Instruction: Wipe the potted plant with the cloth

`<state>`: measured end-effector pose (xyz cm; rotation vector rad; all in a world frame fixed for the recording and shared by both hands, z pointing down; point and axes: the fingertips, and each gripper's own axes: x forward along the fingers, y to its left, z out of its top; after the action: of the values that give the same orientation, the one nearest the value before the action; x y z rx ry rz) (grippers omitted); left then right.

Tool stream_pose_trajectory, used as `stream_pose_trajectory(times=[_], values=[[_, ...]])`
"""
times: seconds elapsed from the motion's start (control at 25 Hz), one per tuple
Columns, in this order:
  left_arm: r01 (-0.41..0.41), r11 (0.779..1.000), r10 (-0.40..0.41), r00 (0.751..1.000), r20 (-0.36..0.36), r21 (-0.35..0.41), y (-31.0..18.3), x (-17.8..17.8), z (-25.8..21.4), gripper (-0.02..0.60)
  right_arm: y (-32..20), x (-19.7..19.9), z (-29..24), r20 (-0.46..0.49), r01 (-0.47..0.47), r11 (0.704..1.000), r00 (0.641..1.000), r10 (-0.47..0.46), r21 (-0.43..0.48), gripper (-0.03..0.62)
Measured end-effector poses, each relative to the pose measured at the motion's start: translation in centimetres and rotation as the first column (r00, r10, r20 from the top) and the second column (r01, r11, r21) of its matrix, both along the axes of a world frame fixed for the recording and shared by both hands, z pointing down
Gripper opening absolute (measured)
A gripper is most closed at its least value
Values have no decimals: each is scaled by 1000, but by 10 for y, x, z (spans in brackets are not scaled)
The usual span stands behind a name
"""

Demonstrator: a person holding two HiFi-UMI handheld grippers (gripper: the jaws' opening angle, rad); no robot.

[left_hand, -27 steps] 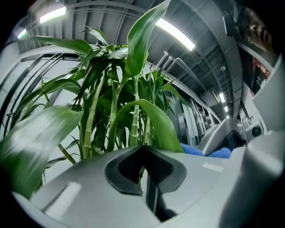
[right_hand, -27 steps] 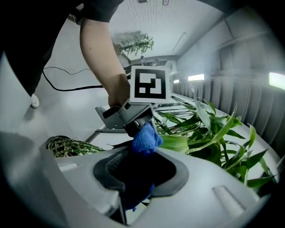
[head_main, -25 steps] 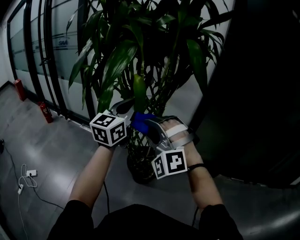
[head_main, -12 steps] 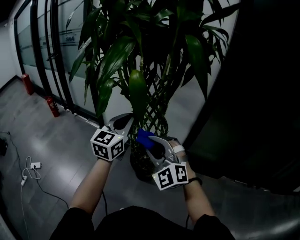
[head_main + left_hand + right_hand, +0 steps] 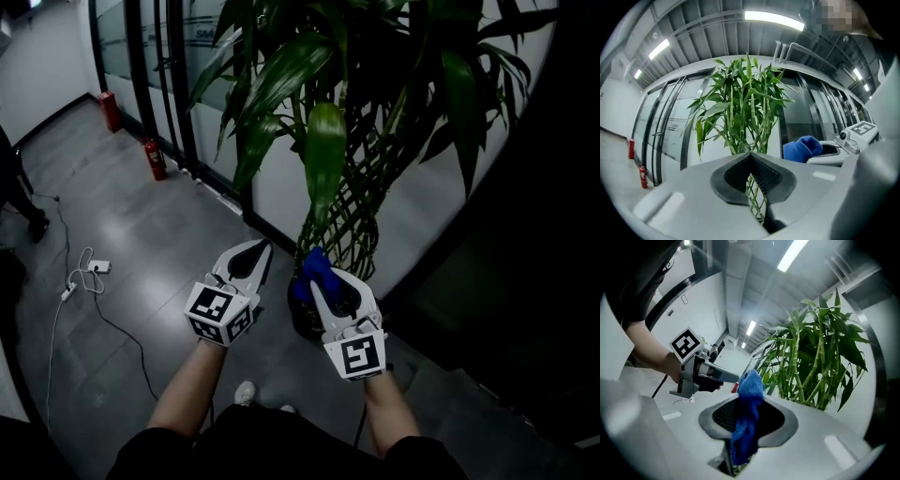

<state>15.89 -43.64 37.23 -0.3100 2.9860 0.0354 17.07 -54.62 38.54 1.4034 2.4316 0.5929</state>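
Note:
The potted plant (image 5: 375, 141) is a tall bamboo with braided stems and long green leaves, standing in a dark pot (image 5: 302, 321) on the floor. My right gripper (image 5: 316, 270) is shut on a blue cloth (image 5: 312, 268), which bunches out past the tips just before the stems. The right gripper view shows the cloth (image 5: 750, 386) pinched between the jaws, with the plant (image 5: 815, 362) beyond it. My left gripper (image 5: 260, 249) is shut and holds nothing, a little left of the pot. Its jaws meet at the tip (image 5: 751, 157), and the plant (image 5: 740, 108) and cloth (image 5: 802, 148) lie ahead.
Black-framed glass panels (image 5: 178, 84) run behind the plant, with two red fire extinguishers (image 5: 155, 159) at their foot. A white cable and socket strip (image 5: 89, 272) lie on the grey floor at left. A dark curved wall (image 5: 544, 281) closes the right side.
Both grippers have come down and back from the hanging leaf to about the pot's height. The right gripper still holds the cloth. The head view has swung left.

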Motion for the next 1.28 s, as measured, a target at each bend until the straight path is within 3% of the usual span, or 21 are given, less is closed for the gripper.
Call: stream_pose_trajectory(times=[0.32,0.52,0.68,0.88,1.0,1.12,1.28], values=[[135,991,-137,987,-85,-24,60,46,25,6,59,30,18,-50,171,984,984,-173,-52,104],[115,992,-118,991,-65,-50,87,35,15,6,79,34,7,-32,188,978,981,-191,-95,104],[44,999,-44,999,-30,-9,112,2,18,6,94,-2,8,-7,76,993,997,-77,-89,104],[-175,984,175,985,-6,-20,159,-33,26,6,133,-36,18,23,-164,982,986,167,-91,104],[-297,953,298,954,5,-59,191,-45,16,6,156,-40,7,-25,-301,943,954,300,-145,104],[-414,908,414,910,-14,-68,194,-78,3,6,152,-56,-7,-53,-439,887,898,436,-145,104],[-510,857,510,860,-24,-66,188,-113,-15,6,148,-74,-29,-29,-532,838,846,533,-123,104]])
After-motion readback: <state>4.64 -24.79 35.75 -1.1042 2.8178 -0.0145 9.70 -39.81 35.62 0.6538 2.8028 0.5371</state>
